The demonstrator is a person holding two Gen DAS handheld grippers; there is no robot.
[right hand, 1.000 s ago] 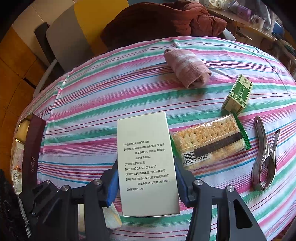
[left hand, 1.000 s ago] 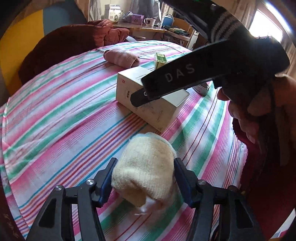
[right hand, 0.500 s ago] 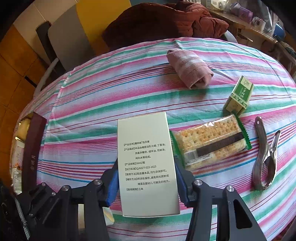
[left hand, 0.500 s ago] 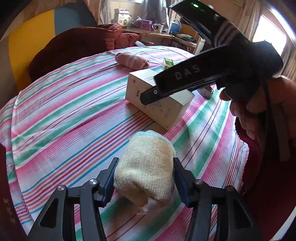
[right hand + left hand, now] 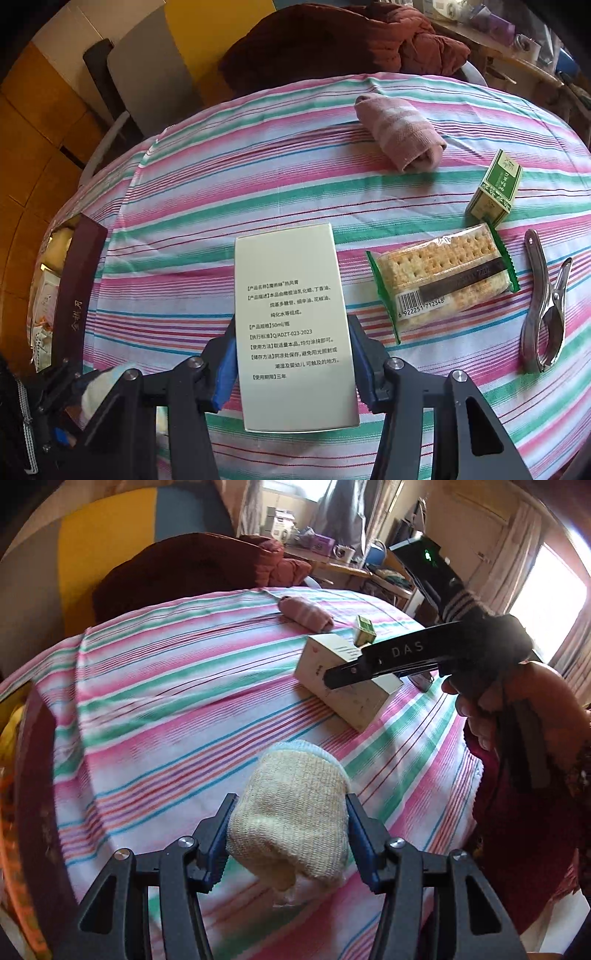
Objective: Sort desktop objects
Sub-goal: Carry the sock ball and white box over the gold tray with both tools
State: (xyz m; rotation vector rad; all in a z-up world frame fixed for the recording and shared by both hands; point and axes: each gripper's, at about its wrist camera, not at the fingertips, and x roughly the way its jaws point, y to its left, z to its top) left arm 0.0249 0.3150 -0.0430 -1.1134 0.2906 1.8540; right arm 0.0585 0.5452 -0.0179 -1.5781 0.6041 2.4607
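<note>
My left gripper [image 5: 290,805] is shut on a rolled cream sock [image 5: 295,775], which hangs a little above the striped tablecloth [image 5: 166,686] near its front edge. To the right, my right gripper [image 5: 291,332] is shut on a white printed box [image 5: 291,295], the blue pads pressing both long sides. In the left wrist view the same white box [image 5: 354,705] rests on the cloth, with a black finger [image 5: 406,651] of the right gripper over it and a hand [image 5: 480,716] behind. The cream sock [image 5: 92,387] also shows at the lower left of the right wrist view.
A rolled pink sock [image 5: 399,133] lies at the back. A small green box [image 5: 496,188], a cracker packet [image 5: 443,273] and a metal clip [image 5: 543,310] sit right of the white box. A dark red box [image 5: 75,291] stands at the table's left edge. A chair with dark clothing [image 5: 332,44] is behind.
My left gripper squeezed tighter on the cream sock and carried it leftward and slightly up, away from the white box. The right gripper and its box stayed put.
</note>
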